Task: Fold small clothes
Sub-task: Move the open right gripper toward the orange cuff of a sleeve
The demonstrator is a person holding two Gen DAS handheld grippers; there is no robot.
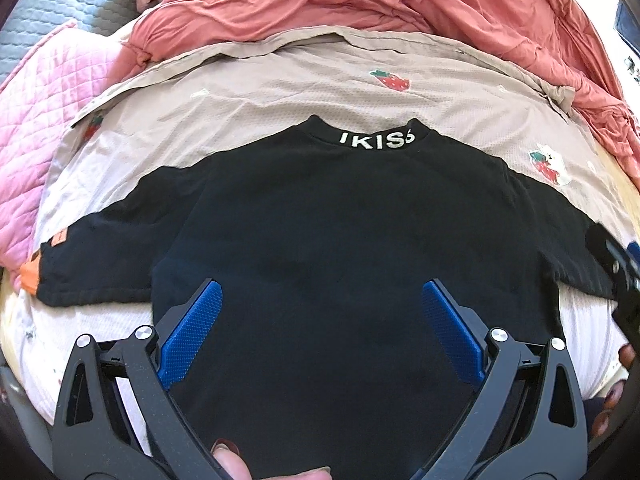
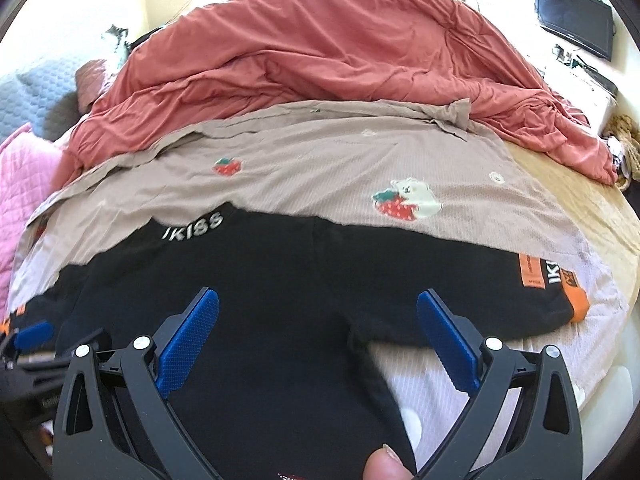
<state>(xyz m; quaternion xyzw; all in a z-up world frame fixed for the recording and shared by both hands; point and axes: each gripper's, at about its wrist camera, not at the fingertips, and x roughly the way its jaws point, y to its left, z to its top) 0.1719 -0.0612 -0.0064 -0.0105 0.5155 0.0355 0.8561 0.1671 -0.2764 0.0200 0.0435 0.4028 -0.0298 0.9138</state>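
A: While the black shirt (image 1: 340, 216) lies flat on the beige strawberry-print sheet (image 1: 280, 92), collar away from both cameras, how do the grippers stand?

B: The left gripper (image 1: 322, 300) is spread wide over its body, gripping nothing; the right gripper (image 2: 318, 312) is spread too, over the shirt's right side beside the orange-tagged sleeve (image 2: 532, 276); a red blanket (image 2: 340, 44) is heaped beyond
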